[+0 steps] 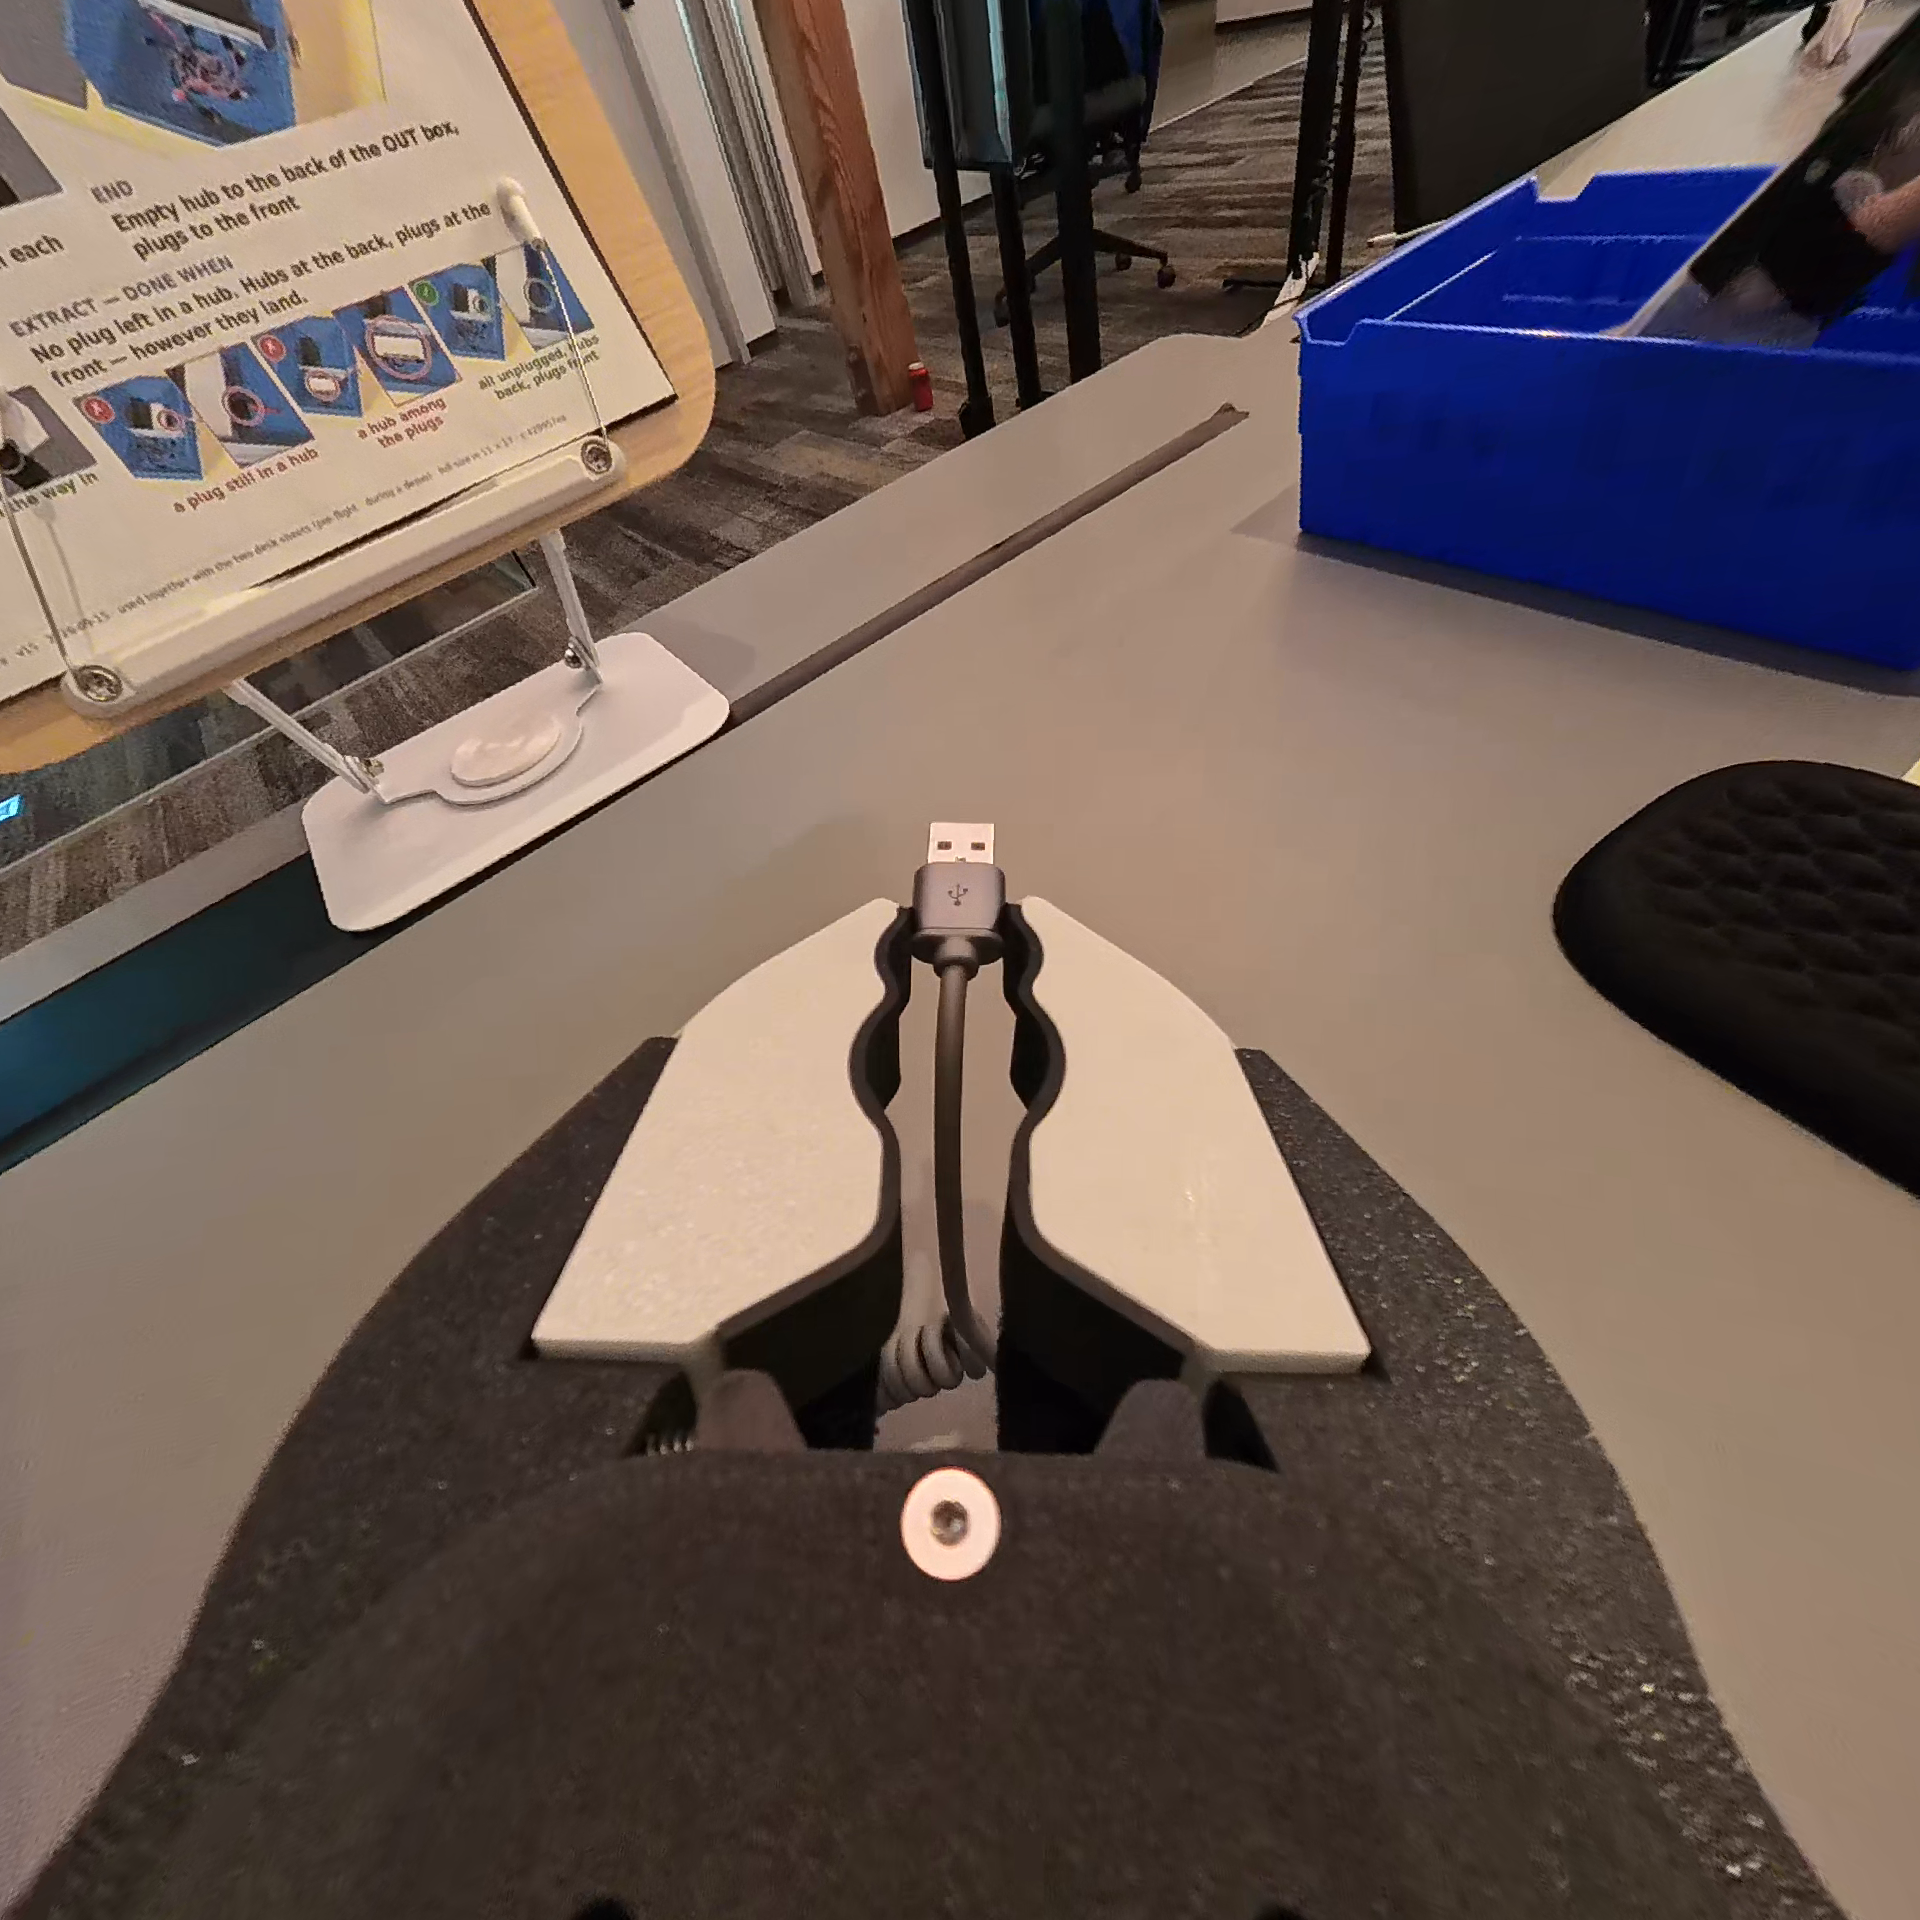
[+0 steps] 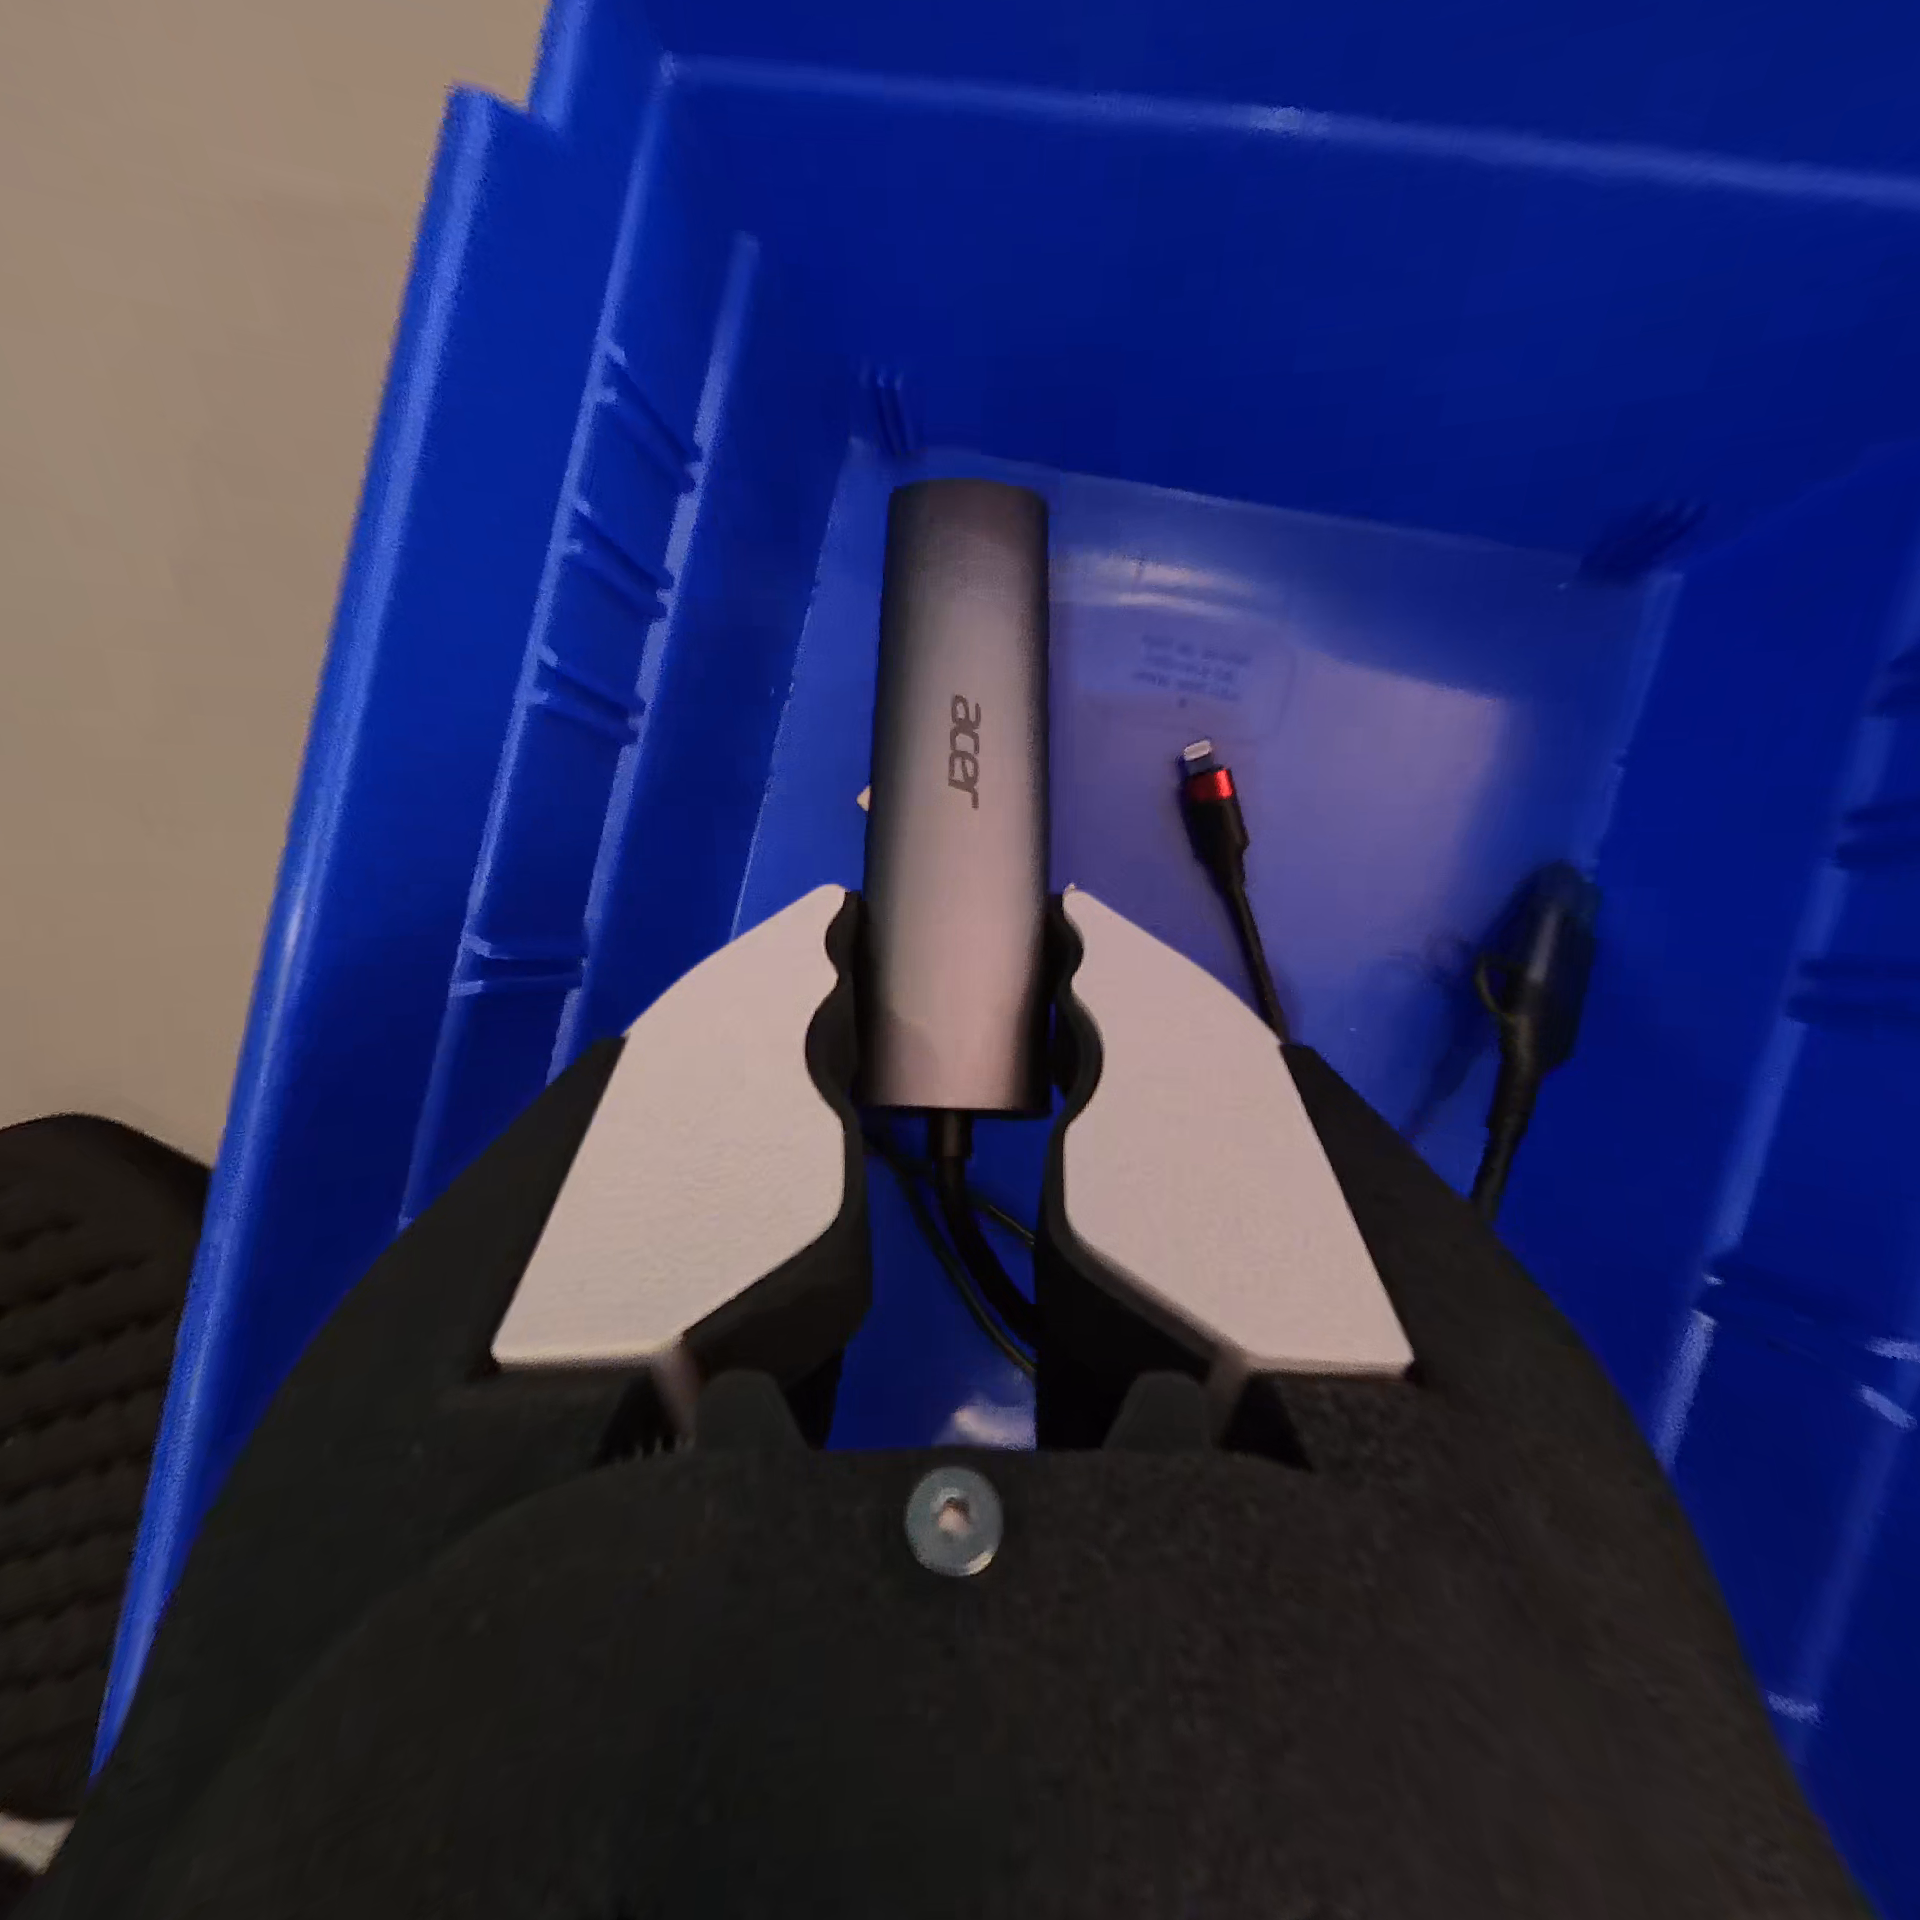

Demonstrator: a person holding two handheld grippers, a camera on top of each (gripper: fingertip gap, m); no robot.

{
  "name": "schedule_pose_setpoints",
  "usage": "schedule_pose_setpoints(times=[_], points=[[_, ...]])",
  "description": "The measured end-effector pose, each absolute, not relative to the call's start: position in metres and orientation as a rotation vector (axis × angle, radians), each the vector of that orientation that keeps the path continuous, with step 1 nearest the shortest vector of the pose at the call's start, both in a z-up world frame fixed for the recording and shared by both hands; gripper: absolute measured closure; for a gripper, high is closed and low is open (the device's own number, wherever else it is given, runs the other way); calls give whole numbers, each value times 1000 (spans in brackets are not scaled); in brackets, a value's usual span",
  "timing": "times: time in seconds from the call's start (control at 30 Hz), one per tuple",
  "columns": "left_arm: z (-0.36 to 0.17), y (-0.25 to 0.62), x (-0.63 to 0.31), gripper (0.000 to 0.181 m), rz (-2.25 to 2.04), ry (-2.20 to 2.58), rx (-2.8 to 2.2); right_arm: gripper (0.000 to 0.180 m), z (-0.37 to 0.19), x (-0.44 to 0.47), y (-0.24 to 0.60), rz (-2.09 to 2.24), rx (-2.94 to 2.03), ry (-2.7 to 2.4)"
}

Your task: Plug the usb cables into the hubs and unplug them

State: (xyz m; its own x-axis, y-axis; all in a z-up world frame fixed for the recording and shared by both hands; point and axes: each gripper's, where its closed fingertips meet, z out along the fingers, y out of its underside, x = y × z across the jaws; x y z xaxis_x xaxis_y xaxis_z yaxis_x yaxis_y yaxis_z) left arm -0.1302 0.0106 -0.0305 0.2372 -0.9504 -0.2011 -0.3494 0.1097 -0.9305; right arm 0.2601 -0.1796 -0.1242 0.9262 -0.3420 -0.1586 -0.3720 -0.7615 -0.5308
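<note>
My left gripper (image 1: 958, 914) is shut on a dark grey USB plug (image 1: 959, 878). Its metal tip points forward over the grey table (image 1: 1195, 727) and its cable runs back between the fingers. My right gripper (image 2: 958, 909) is shut on a grey USB hub (image 2: 961, 769) and holds it inside a blue bin (image 2: 1195, 260). The hub's own black cable hangs down behind the jaws. A black cable with a red-collared plug (image 2: 1210, 790) and a dark cable plug (image 2: 1538, 956) lie on the bin floor to the right. The right gripper also shows blurred over the bin (image 1: 1808, 218) in the left wrist view.
The blue bin (image 1: 1558, 447) stands at the table's far right. A black textured pad (image 1: 1766, 956) lies right of my left gripper and also shows in the right wrist view (image 2: 73, 1351). An instruction sheet on a white stand (image 1: 499, 790) stands at the left table edge. About 45 cm separates my left fingertips from my right.
</note>
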Motion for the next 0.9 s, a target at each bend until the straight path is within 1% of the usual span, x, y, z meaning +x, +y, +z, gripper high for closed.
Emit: schedule_pose_setpoints(times=[0.1,0.2,0.27,0.37,0.43,0.5,0.63,0.73,0.83,0.9], points=[[-32,10,-129,164,-708,1310,-1443,138,-129,256,-180,98,-2518,502],[-32,9,-129,164,-706,1313,-1442,130,-110,259,-177,94,-2447,502],[-30,9,-130,164,-710,1309,-1439,130,-82,262,-176,6,-2404,468],[-26,8,-131,164,-719,1306,-1431,131,-17,247,-160,-176,-2301,312],[-22,6,-129,164,-721,1306,-1419,137,25,208,-139,-154,-2217,195],[-19,3,-126,164,-725,1305,-1406,136,47,151,-114,-2,-2178,70],[-14,-3,-120,164,-739,1307,-1390,138,52,35,-73,416,-2121,-138],[-7,-8,-118,164,-742,1303,-1368,141,47,-34,-50,708,-2023,-194],[-1,-11,-119,164,-740,1301,-1351,145,41,-77,-33,884,-1945,-204],[0,-12,-119,164,-743,1301,-1349,142,31,-91,-23,901,-1958,-212]])
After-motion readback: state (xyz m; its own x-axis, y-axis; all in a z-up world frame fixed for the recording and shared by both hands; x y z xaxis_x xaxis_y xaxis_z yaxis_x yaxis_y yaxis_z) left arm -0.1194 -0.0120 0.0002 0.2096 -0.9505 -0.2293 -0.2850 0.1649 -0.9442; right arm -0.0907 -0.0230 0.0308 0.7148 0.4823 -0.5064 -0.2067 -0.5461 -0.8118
